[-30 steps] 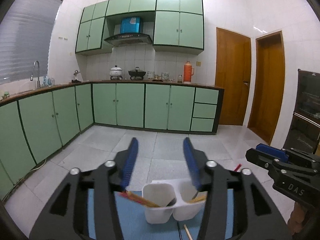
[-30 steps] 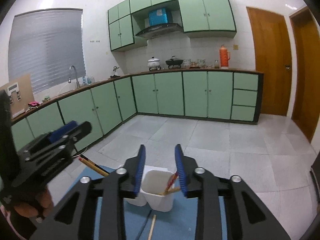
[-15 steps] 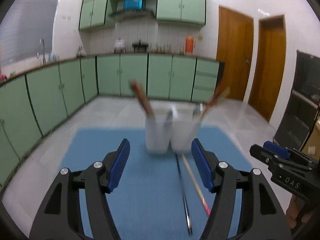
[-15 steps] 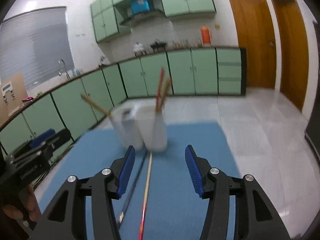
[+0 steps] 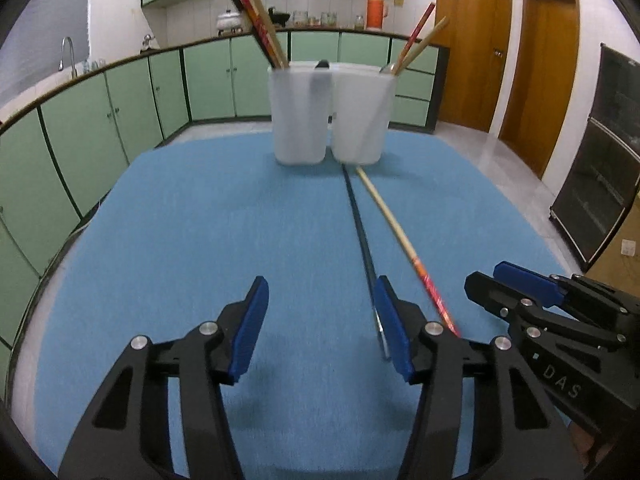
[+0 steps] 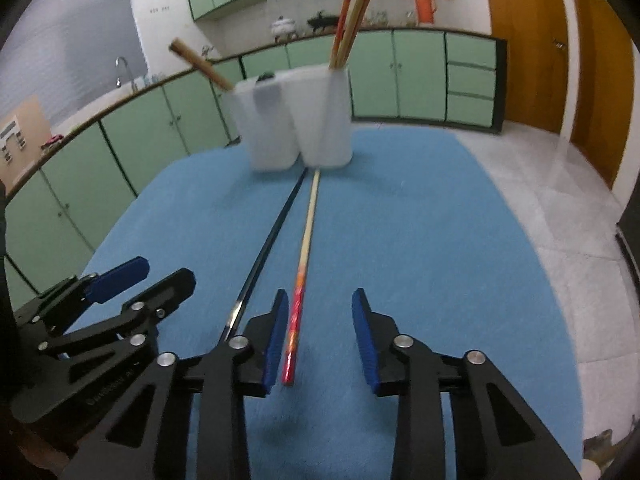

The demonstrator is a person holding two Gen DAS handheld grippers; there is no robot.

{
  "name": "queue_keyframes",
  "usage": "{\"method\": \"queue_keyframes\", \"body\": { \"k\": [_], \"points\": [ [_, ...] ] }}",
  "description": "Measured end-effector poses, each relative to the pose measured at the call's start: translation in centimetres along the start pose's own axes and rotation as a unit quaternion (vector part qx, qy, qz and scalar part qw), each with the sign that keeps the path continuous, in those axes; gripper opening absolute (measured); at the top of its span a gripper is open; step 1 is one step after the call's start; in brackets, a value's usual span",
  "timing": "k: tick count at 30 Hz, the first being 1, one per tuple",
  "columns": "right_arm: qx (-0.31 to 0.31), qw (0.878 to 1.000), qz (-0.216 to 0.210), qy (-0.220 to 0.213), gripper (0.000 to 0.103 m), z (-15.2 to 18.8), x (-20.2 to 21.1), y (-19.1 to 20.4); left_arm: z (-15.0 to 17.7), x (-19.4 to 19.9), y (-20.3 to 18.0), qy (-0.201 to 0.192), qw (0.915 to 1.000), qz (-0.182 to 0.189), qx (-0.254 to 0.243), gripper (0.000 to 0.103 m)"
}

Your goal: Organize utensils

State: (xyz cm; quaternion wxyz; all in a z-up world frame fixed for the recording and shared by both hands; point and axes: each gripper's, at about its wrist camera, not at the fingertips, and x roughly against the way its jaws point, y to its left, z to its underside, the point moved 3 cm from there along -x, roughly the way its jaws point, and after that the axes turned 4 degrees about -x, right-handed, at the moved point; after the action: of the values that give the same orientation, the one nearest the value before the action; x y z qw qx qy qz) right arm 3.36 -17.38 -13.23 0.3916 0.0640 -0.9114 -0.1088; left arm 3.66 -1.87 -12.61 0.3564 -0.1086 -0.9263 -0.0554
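A blue mat [image 5: 192, 240] fills the lower and middle of both views, covering the table. At its far end, upper centre of the frame, stands a white two-compartment utensil holder [image 5: 332, 116] that already has chopsticks leaning out of each cup. Two loose pieces run from the holder's foot toward the bottom of the frame: a dark slim chopstick [image 5: 360, 228] and, just beside it, a wooden chopstick with a red end [image 6: 306, 236].

The left gripper [image 5: 322, 312] has its jaws partly apart and closing, with nothing between them; the dark chopstick's near end lies by its right finger. The right gripper [image 6: 320, 320] is likewise empty and closing, with the red end just inside its left finger.

To do the pick well, each gripper probably wants to centre its stick between the pads before closing, low to the mat, so neither stick is knocked into its neighbour.
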Motion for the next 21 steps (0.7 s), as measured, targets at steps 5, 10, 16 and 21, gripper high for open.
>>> {"method": "queue_keyframes", "body": {
  "k": [5,10,16,21],
  "points": [
    [0.008,1.000,-0.011,0.028,0.029,1.0,-1.3,1.0,0.9,0.0,0.7,0.011,0.9999,-0.006,0.006,0.053],
    [0.015,0.999,-0.004,0.042,0.022,1.0,-2.3,1.6,0.7,-0.1,0.7,0.013,0.9998,-0.007,0.012,0.053],
    [0.016,0.999,0.011,0.042,0.007,0.6,-2.9,1.4,0.6,-0.4,0.4,0.016,0.9998,-0.007,0.010,0.053],
    [-0.003,0.999,0.023,0.035,0.006,0.3,-2.7,0.5,0.4,-0.4,0.0,0.016,0.9998,-0.004,0.009,0.053]
  ]
}}
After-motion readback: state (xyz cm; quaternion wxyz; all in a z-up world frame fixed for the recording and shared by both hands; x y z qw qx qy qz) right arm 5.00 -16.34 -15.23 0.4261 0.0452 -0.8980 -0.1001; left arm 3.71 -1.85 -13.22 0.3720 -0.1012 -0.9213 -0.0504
